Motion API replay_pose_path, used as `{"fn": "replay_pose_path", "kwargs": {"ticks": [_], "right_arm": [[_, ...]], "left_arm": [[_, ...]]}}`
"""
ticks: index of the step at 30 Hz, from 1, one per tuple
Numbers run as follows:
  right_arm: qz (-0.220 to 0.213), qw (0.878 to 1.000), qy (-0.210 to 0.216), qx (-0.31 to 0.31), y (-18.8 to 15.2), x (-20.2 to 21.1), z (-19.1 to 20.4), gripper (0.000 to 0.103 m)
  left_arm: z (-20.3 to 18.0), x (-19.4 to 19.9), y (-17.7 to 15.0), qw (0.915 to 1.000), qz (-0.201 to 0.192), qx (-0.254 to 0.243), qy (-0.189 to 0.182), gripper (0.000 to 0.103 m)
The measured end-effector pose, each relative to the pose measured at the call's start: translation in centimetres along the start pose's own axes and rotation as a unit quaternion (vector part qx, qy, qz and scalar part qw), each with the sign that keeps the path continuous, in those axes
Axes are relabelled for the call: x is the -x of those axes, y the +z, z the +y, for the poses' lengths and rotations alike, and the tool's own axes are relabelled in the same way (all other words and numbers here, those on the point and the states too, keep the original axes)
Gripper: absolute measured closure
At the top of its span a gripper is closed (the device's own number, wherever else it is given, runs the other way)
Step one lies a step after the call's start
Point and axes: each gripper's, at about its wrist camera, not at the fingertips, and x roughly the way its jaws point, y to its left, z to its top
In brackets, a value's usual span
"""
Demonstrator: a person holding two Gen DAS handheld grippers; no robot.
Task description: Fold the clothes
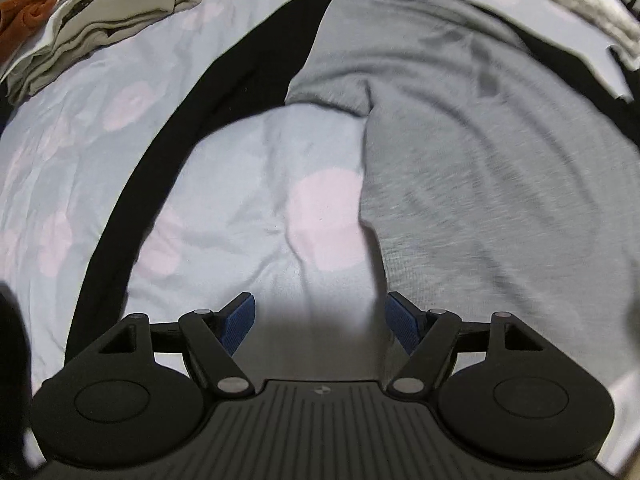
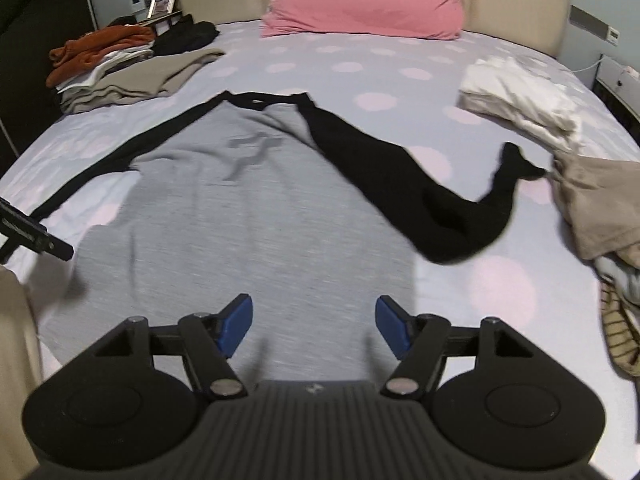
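The grey shirt (image 1: 460, 168) is smeared by motion in both views, so the dark print (image 2: 252, 152) on its chest cannot be read. In the left wrist view its right black sleeve (image 1: 576, 64) runs out of the picture edge. The lower hem is hidden behind the right tool (image 2: 314, 320). The writing on the pink pillow (image 2: 360, 4) is too small to read. The striped cloth (image 2: 620, 336) at the right edge is cut off.

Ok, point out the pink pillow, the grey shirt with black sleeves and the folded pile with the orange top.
pink pillow (image 2: 362, 0), right wrist view, middle of its front.
grey shirt (image 2: 256, 208), right wrist view, grey chest panel.
folded pile (image 2: 120, 76), right wrist view, beige layer under the orange garment.
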Motion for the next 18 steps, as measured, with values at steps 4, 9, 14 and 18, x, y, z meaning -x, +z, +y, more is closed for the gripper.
{"fn": "replay_pose_path", "kwargs": {"ticks": [4, 9, 14, 18], "right_arm": [[0.005, 1.000, -0.008, -0.004, -0.1, -0.3, -0.7, 0.032], [0.002, 1.000, 0.004, -0.006, 0.2, -0.6, -0.1, 0.032], [-0.001, 1.000, 0.020, 0.003, 0.8, -1.2, 1.3, 0.032], [0.006, 0.999, 0.032, 0.006, 0.9, -1.7, 2.5, 0.032]], "left_arm": [[-1.3, -1.5, 0.0, 0.9992, 0.011, 0.012, -0.037, 0.033], [-2.6, -1.6, -0.8, 0.9994, -0.018, -0.012, -0.027, 0.049], [-2.5, -1.1, -1.2, 0.9988, -0.023, -0.026, -0.033, 0.078], [-3.4, -1.0, -1.3, 0.9984, -0.020, -0.045, -0.030, 0.099]]}}
